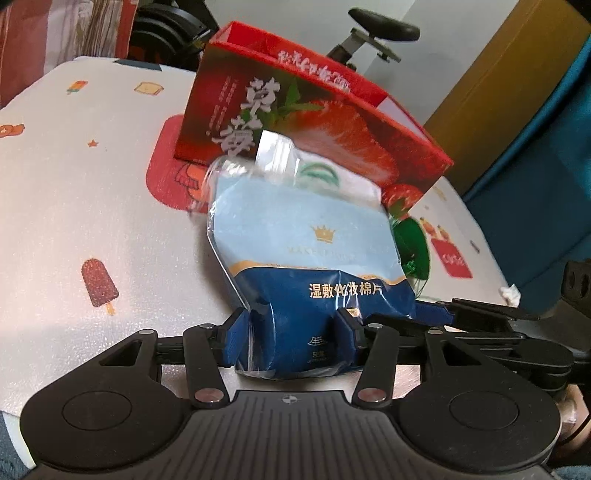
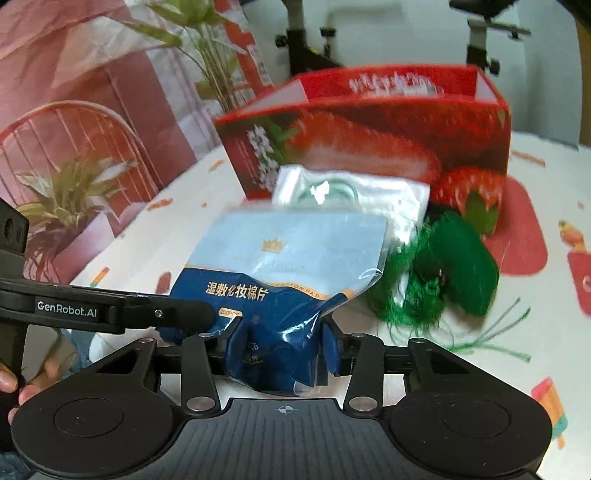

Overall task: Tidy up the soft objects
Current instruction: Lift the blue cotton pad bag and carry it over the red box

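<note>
Both grippers seemingly clamp pouch.

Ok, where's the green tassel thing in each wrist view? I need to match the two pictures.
Left wrist: green tassel bundle at right of centre, mostly hidden behind the blue cotton-pad bag.
Right wrist: right of centre, in plain sight beside the bag.
Shared landmark: the red strawberry box behind it.

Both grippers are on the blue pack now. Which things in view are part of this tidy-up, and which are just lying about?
Job:
- blue plastic cotton-pad pack, held by both grippers
- clear plastic pouch
- green fluffy bundle
- red strawberry-print cardboard box, open-topped

Lying about:
- crumpled white scrap
- black exercise-bike saddle
</note>
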Action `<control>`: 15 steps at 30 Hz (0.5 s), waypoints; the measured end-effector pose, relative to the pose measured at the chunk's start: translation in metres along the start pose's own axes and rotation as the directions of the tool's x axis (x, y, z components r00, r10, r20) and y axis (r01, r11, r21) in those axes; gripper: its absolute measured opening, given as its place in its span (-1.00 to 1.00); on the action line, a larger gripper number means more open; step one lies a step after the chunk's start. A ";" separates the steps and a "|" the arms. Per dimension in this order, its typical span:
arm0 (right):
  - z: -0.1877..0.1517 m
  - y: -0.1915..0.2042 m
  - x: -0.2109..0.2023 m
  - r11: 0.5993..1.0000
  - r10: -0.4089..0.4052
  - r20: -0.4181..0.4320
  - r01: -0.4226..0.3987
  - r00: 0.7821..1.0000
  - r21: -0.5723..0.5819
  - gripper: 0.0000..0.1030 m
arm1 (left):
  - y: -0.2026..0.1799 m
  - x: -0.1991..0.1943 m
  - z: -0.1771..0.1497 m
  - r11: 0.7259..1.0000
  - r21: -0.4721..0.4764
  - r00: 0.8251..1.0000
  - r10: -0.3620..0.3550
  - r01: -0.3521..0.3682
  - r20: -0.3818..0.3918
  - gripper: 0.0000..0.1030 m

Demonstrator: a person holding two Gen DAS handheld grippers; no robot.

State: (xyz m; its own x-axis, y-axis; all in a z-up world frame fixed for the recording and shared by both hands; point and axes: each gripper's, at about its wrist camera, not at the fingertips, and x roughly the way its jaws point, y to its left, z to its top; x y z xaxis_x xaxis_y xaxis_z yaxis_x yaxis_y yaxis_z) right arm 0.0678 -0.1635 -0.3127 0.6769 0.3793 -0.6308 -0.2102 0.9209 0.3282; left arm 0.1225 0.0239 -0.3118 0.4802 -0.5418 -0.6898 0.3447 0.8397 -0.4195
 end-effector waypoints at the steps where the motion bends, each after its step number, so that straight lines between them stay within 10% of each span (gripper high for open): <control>1: 0.001 0.002 -0.004 1.000 0.002 0.020 -0.002 1.000 -0.012 -0.23 | 0.001 -0.004 0.000 1.000 -0.001 1.000 -0.006 0.006 0.016 0.02; 15: 0.061 0.020 -0.045 0.991 0.045 0.241 -0.012 0.969 -0.136 -0.23 | -0.036 -0.063 0.040 0.991 0.136 0.964 -0.025 -0.012 0.264 0.01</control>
State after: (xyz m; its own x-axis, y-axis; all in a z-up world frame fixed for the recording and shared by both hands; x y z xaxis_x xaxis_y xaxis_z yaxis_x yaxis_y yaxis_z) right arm 0.0760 -0.1676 -0.2351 0.8169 0.3873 -0.4274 -0.3120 0.9200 0.2373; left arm 0.1119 0.0259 -0.2300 0.6675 -0.5527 -0.4990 0.4457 0.8334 -0.3268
